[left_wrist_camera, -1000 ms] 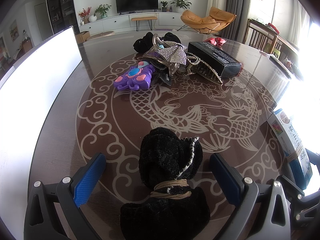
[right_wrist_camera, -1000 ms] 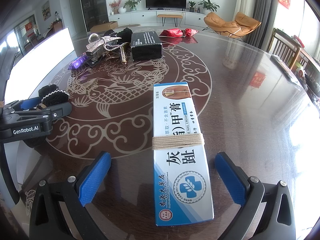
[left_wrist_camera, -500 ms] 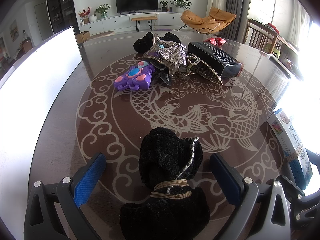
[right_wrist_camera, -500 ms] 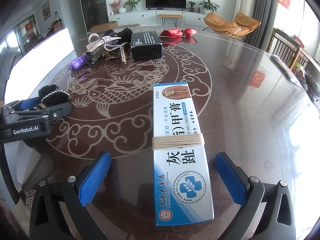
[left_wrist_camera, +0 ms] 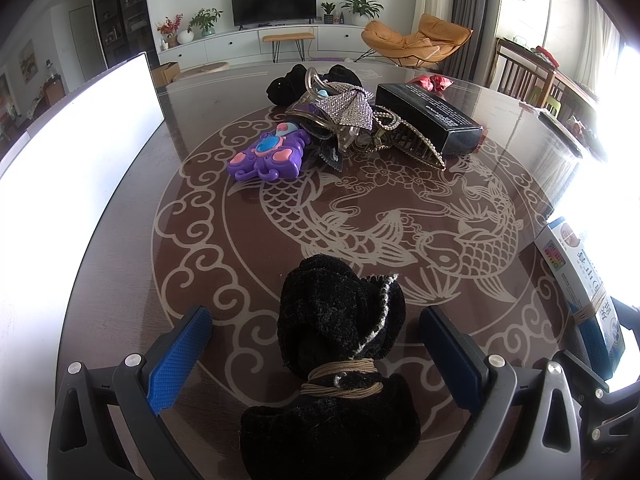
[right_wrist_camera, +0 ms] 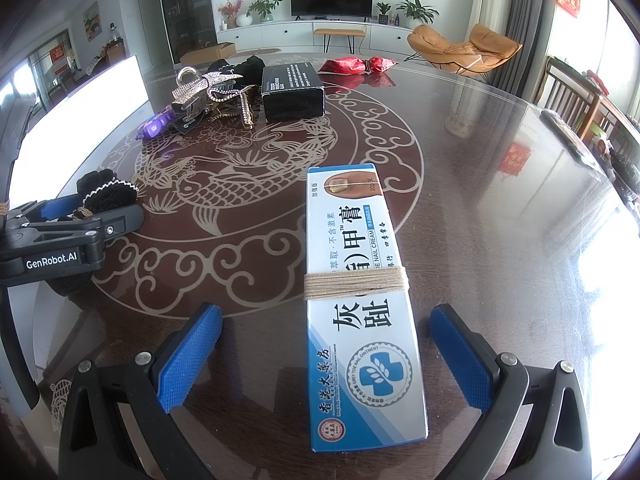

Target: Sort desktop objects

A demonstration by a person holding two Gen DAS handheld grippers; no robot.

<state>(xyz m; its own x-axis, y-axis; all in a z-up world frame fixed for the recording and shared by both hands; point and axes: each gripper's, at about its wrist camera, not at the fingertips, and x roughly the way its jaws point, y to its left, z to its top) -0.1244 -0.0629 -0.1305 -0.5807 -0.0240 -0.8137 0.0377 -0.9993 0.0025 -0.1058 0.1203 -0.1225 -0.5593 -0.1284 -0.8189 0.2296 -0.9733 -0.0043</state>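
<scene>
Both grippers spread wide, each straddling an untouched item at the near edge of the table.

The left gripper (left_wrist_camera: 316,344) brackets a black plush hair bow (left_wrist_camera: 340,320) bound with cord; its soft pile may compress and slip from the pads. The right gripper (right_wrist_camera: 326,350) brackets a nail cream box (right_wrist_camera: 360,300), pads well clear of both sides; an off-centre closure could skew it on the glossy table (right_wrist_camera: 500,200). The hair clip pile (left_wrist_camera: 352,124) sits toward the far edge.

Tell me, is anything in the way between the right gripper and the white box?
Nothing visible. The white box lies on the table right between the open fingers of the right gripper, with bare gaps on both sides.
</scene>
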